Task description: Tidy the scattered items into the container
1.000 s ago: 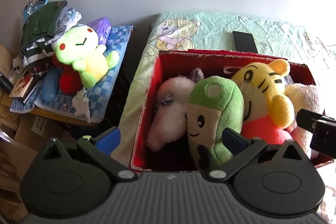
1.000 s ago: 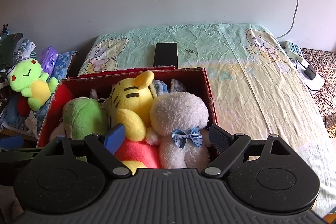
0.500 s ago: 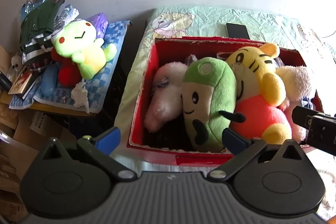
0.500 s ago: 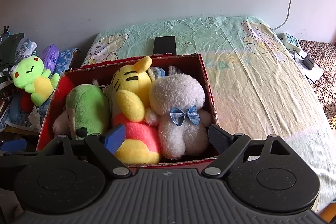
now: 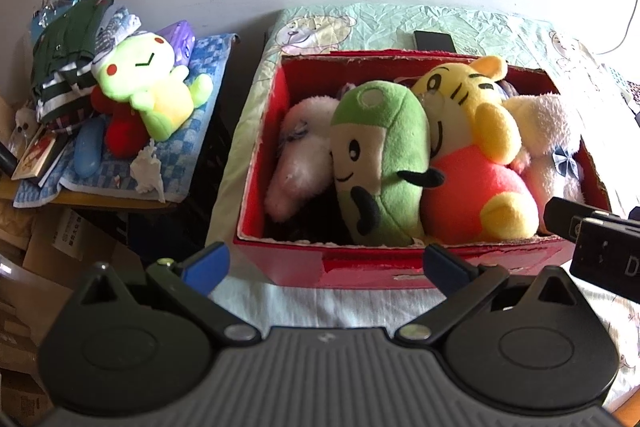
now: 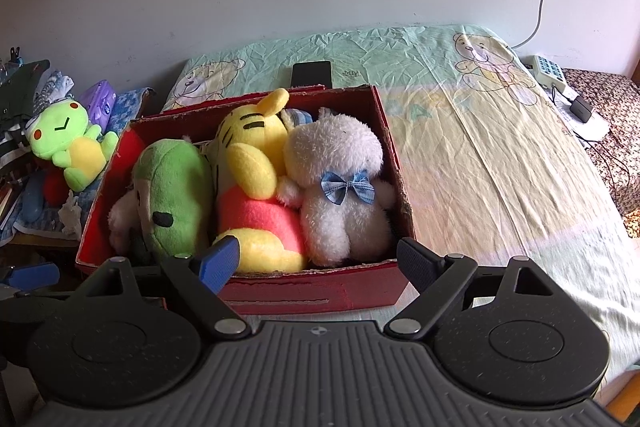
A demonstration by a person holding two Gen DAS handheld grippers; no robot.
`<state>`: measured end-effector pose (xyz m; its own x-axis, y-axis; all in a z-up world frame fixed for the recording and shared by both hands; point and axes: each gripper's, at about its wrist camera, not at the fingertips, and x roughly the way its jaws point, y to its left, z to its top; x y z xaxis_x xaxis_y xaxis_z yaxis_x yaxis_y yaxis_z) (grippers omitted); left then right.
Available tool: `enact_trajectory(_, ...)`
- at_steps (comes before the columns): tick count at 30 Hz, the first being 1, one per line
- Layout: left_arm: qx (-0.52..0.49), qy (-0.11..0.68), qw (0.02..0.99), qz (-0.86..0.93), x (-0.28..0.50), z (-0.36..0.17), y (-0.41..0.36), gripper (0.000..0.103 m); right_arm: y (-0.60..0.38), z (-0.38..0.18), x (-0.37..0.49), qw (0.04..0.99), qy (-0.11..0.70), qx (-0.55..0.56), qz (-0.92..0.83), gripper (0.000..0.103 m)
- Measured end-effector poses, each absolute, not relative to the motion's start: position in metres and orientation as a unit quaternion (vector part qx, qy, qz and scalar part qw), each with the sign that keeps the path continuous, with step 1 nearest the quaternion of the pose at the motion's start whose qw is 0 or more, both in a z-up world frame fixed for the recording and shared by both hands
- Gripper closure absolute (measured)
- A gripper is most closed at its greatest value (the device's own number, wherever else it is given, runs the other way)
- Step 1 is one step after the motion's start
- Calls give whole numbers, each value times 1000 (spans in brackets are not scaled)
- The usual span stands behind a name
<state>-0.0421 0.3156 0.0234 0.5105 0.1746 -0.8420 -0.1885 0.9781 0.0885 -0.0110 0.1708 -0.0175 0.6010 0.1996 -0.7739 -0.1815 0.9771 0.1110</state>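
Over the bed (image 6: 480, 155), both hand-held grippers (image 5: 326, 263) (image 6: 318, 259) gape, empty.

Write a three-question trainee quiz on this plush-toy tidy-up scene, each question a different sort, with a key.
1. True or false: the left gripper is shut on a toy.
2. Which toy in the red box wears a blue bow? A) green plush B) tiger plush C) white plush
3. Fill in: the black phone lies on the bed sheet ____ the box.

Key: 1 false, both it and the right gripper are open and empty; 2 C, white plush; 3 behind.
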Motion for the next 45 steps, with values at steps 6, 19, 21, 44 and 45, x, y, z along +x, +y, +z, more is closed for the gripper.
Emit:
enact_trajectory(6, -3, 490, 866, 97, -46, 18, 310, 0, 171, -20, -16, 891, 441, 7, 103, 15)
enact_trajectory(19, -15, 513, 852, 103, -48, 7, 313, 0, 159, -29, -21, 882, 462, 6, 88, 15)
enact_trajectory(21, -15, 512, 853, 102, -48, 9, 311, 0, 159, -25, -22, 886, 456, 6, 88, 15)
enact_trajectory(44, -28, 512, 848, 136, 16, 33, 322, 0, 171, -10, 42, 879, 459, -2, 127, 14)
enact_trajectory(45, -28, 512, 848, 136, 19, 33, 322, 0, 172, -10, 45, 878, 460, 0, 128, 14)
